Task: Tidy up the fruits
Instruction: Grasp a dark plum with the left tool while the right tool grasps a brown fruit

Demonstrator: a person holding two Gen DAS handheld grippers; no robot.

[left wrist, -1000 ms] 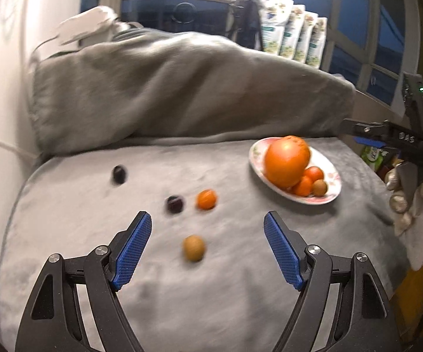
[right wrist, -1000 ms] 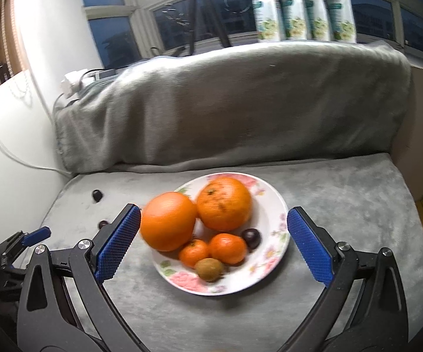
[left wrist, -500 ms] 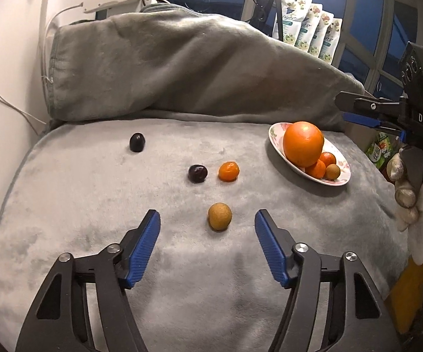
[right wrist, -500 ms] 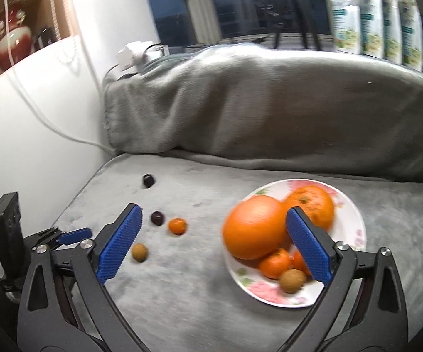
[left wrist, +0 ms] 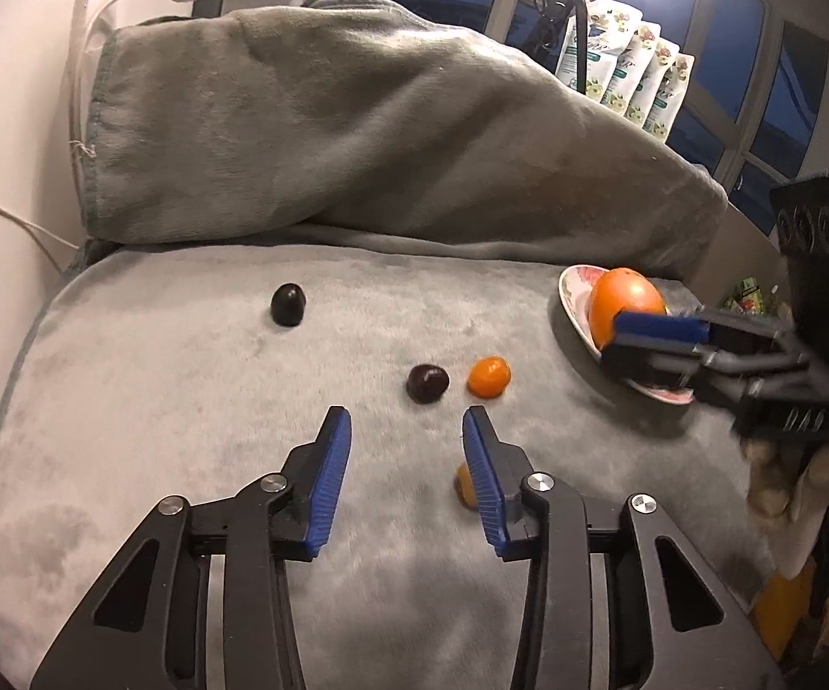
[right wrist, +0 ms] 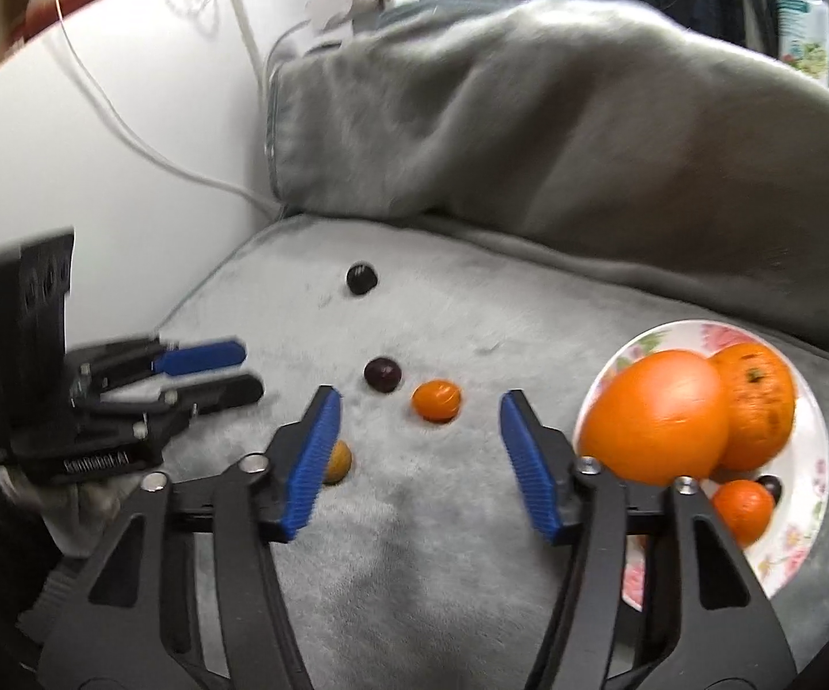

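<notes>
Both grippers, left (left wrist: 407, 431) and right (right wrist: 420, 414), were spread and empty; a kiwi (left wrist: 465, 486) sat lower centre, beside the left's finger.

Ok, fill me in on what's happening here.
A person with a gripper in each hand is gathering fruit onto a plate. Both grippers are open and hold nothing. The left gripper points at a dark plum; the right gripper faces a small orange. Another plum and a brown fruit also lie loose on the grey blanket. The plate already holds oranges.
</notes>
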